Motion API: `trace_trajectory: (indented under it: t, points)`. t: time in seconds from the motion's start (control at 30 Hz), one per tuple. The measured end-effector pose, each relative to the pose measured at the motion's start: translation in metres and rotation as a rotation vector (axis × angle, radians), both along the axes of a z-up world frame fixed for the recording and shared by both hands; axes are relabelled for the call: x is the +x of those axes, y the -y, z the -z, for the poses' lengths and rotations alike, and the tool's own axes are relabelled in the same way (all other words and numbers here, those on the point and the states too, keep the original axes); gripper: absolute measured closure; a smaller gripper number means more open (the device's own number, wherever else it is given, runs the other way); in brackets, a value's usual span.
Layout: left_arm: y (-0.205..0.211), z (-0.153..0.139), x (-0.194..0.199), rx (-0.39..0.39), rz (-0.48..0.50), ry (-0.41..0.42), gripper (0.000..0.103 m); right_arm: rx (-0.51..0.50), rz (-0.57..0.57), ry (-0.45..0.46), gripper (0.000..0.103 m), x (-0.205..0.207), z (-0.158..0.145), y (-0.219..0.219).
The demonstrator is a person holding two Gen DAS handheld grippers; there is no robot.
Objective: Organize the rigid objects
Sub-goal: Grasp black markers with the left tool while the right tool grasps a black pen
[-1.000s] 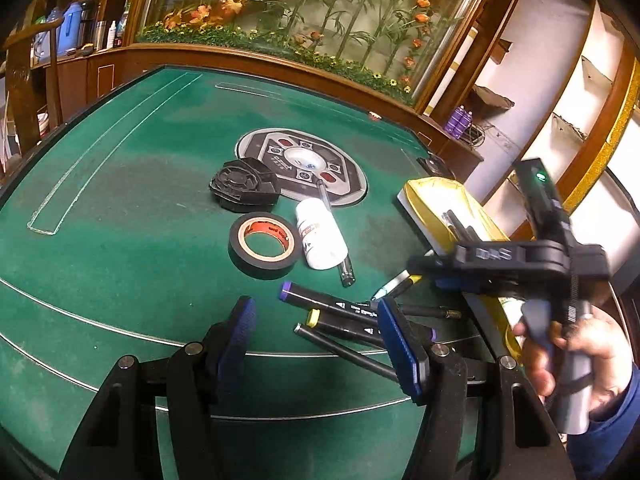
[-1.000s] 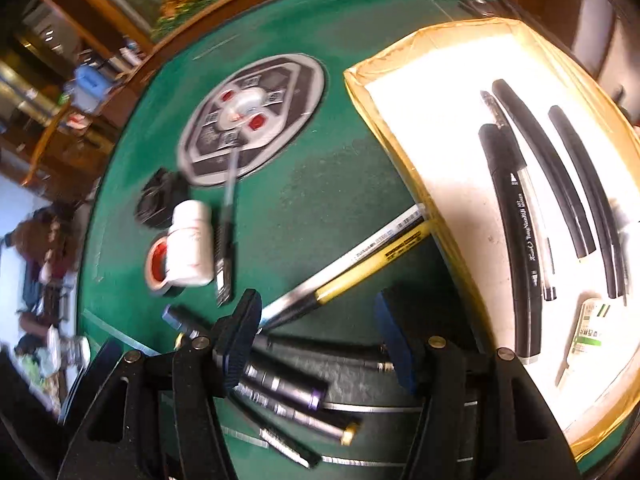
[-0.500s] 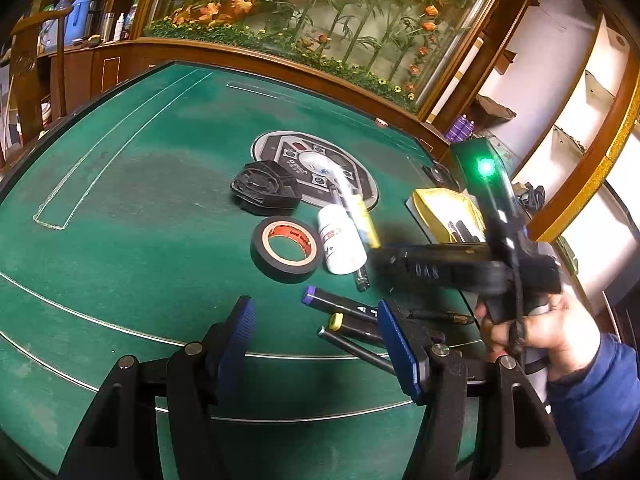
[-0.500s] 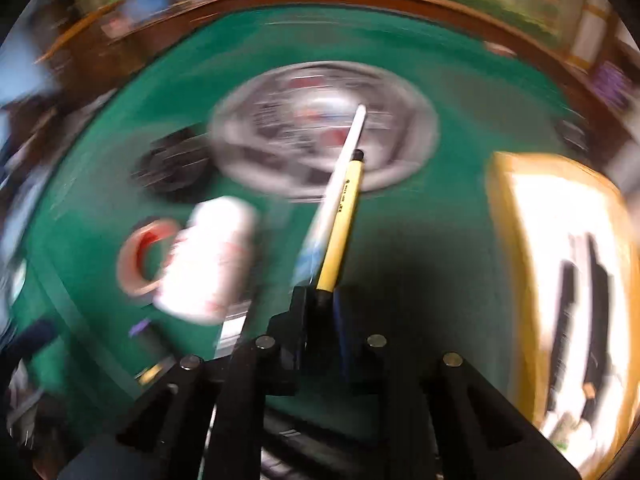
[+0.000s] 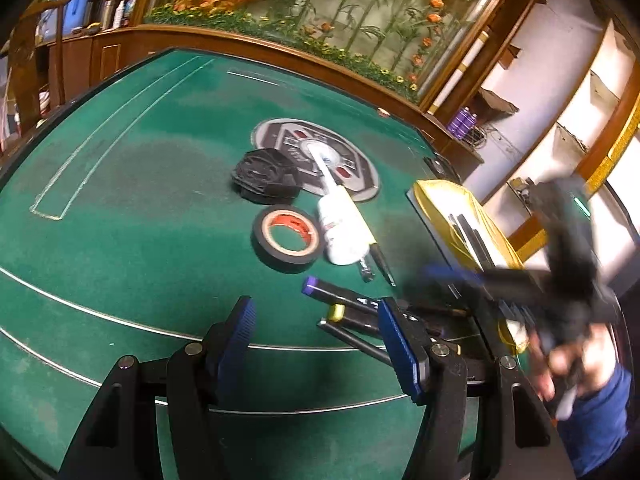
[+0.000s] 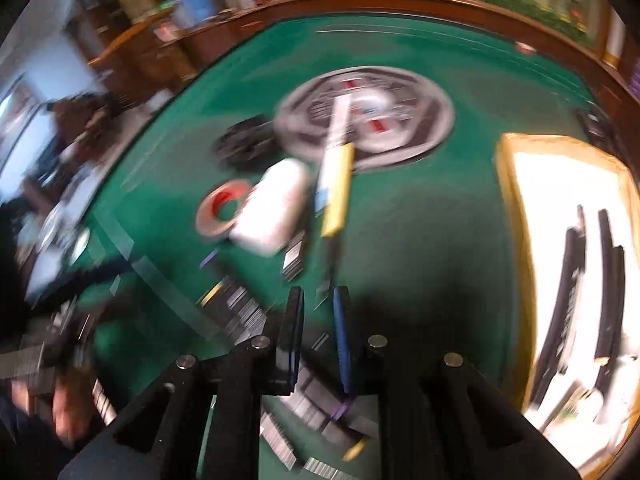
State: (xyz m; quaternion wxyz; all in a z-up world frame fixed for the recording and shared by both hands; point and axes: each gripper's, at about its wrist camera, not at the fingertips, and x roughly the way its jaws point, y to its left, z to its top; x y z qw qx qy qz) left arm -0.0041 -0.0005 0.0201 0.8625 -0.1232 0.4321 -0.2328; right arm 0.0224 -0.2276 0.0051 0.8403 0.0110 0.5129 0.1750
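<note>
Green felt table point(image 5: 132, 208) w/ wood rim; left tool point(image 5: 316, 344) wide, empty; right tool point(image 6: 318, 334) clamping yellow & white pens point(image 6: 338, 184).

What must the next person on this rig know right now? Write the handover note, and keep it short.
Right tongs: just closed on two pens, one yellow and one white, held above the green table.
Left tongs: open and empty, over the loose markers.
Done: several black pens lie in the yellow tray.
Left to do: the held pens probably go to the tray next. After that come the markers, the tape roll, the white bottle and the black plastic part, all on the table.
</note>
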Motion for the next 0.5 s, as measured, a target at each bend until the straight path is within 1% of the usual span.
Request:
trace_trajectory:
  t: [0.07, 0.1, 0.17, 0.2, 0.27, 0.33, 0.37, 0.4, 0.47, 0.5]
  points:
    - [-0.005, 0.0, 0.001, 0.005, -0.019, -0.005, 0.037, -0.007, -0.056, 0.015, 0.089, -0.016, 0.002, -0.009]
    - [-0.006, 0.001, 0.001, 0.007, -0.024, -0.012, 0.037, -0.032, -0.077, 0.027, 0.089, -0.026, 0.003, -0.01]
    - [-0.006, 0.002, 0.0, -0.005, -0.011, -0.035, 0.036, -0.082, -0.067, 0.047, 0.089, -0.038, 0.005, -0.005]
    - [-0.004, 0.003, -0.001, -0.014, 0.002, -0.047, 0.036, -0.107, -0.041, 0.06, 0.089, -0.04, 0.007, 0.001]
    - [0.004, 0.005, -0.005, -0.034, 0.039, -0.083, 0.037, -0.162, 0.008, 0.079, 0.089, -0.034, 0.014, 0.013]
    - [0.016, 0.007, -0.01, -0.037, 0.083, -0.108, 0.037, -0.177, 0.023, 0.089, 0.089, -0.026, 0.019, 0.018]
    - [0.022, 0.008, -0.013, -0.024, 0.102, -0.115, 0.037, -0.182, 0.028, 0.086, 0.088, -0.023, 0.022, 0.019]
    - [0.025, 0.009, -0.016, -0.012, 0.108, -0.116, 0.037, -0.153, 0.036, 0.087, 0.088, -0.021, 0.022, 0.023]
    - [0.028, 0.009, -0.019, 0.008, 0.108, -0.117, 0.037, -0.123, 0.03, 0.058, 0.088, -0.023, 0.021, 0.025]
    - [0.027, 0.009, -0.02, 0.012, 0.103, -0.118, 0.037, -0.127, 0.013, 0.054, 0.083, -0.026, 0.022, 0.024]
